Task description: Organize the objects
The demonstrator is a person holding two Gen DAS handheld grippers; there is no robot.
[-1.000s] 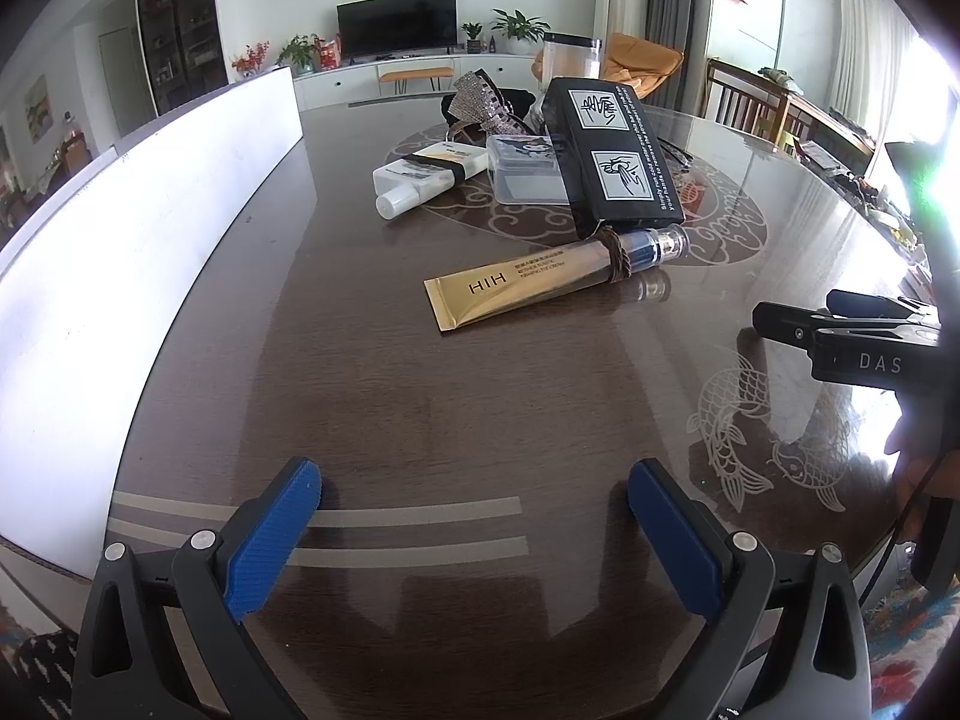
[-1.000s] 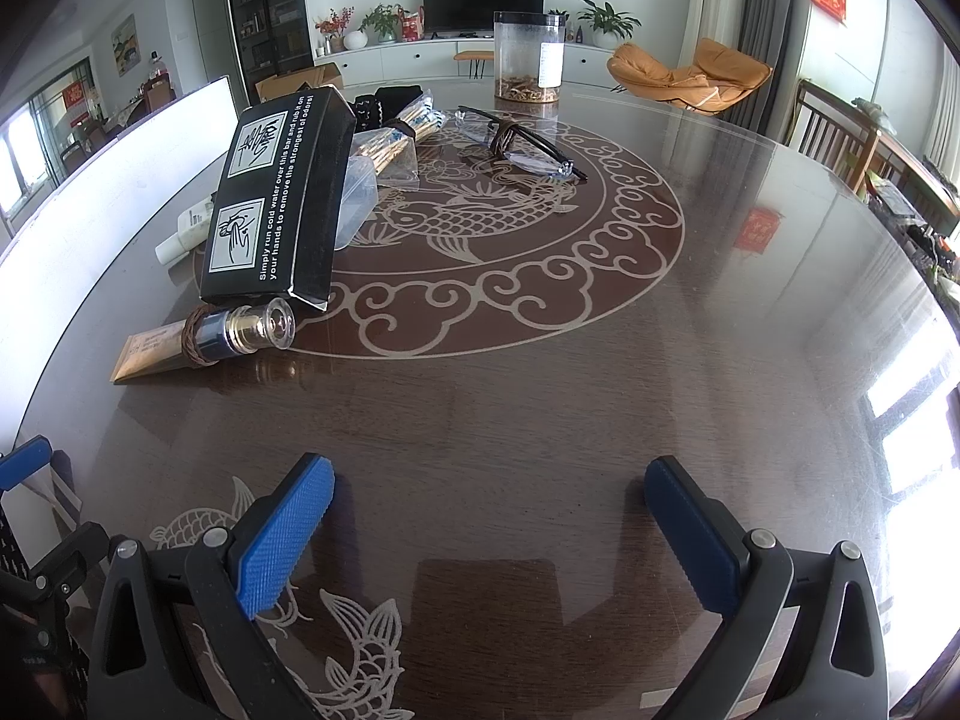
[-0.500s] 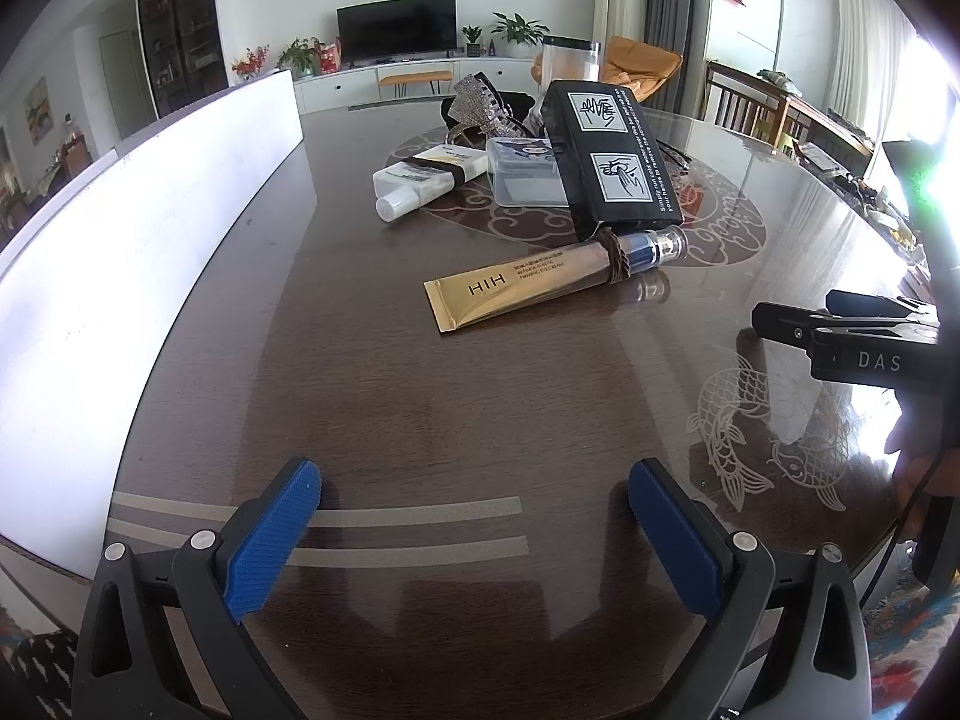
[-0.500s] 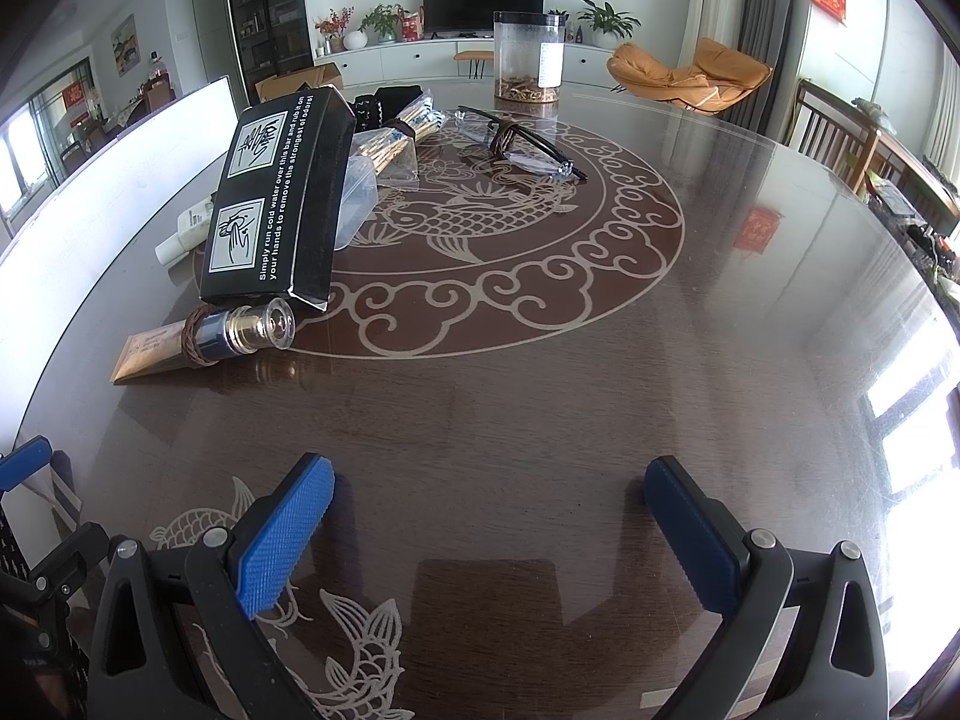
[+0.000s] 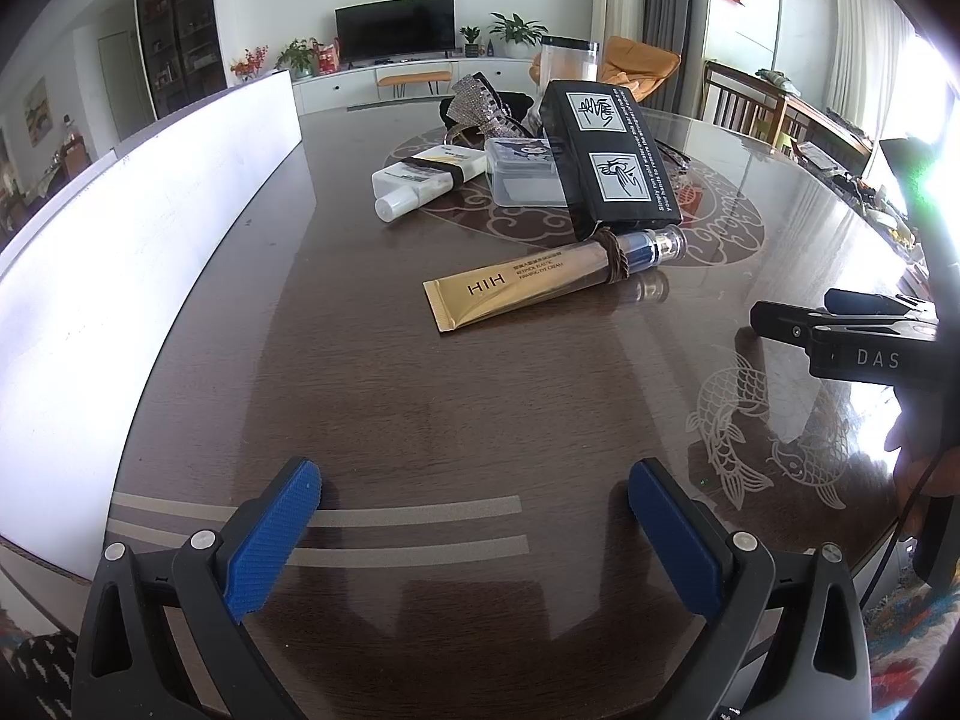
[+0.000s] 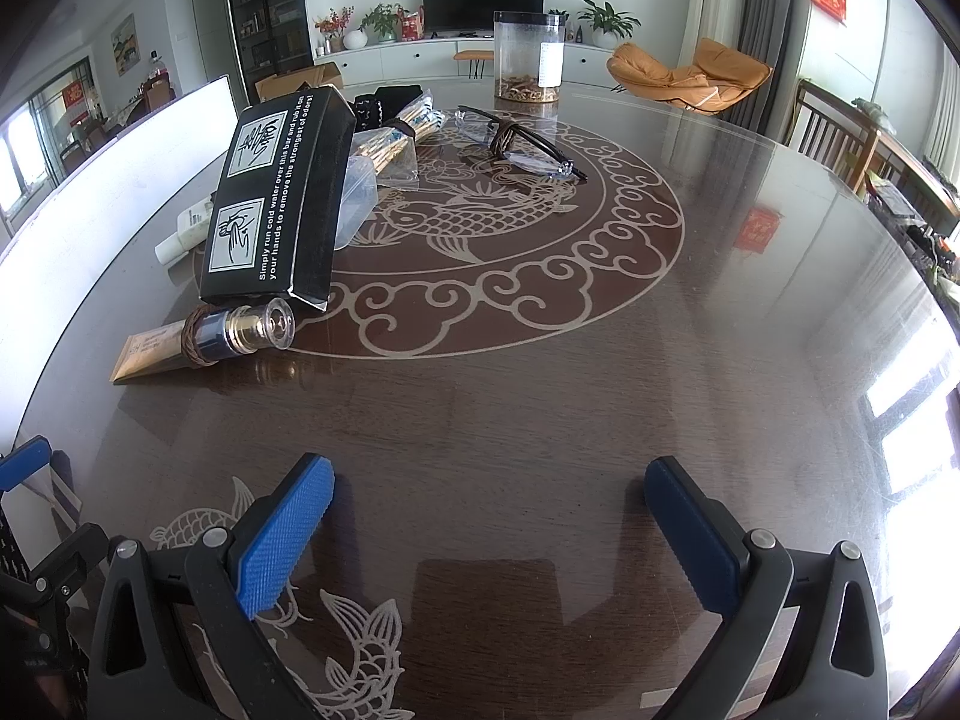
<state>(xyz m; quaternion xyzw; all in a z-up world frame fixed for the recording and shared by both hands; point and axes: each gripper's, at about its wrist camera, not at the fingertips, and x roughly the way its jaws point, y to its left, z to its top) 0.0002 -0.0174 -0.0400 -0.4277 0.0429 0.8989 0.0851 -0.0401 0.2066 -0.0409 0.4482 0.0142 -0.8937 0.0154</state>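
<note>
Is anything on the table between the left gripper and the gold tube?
No. Only bare table lies between the open left gripper and the gold tube. The black box sits beyond the tube.

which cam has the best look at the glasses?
Right wrist. The glasses lie in full view on the table's dragon pattern, folded, with a brown band wrapped around them. In the left wrist view the black box hides nearly all of them; only a thin dark sliver shows past its right edge.

Bright window glare, fisheye-warped edges
</note>
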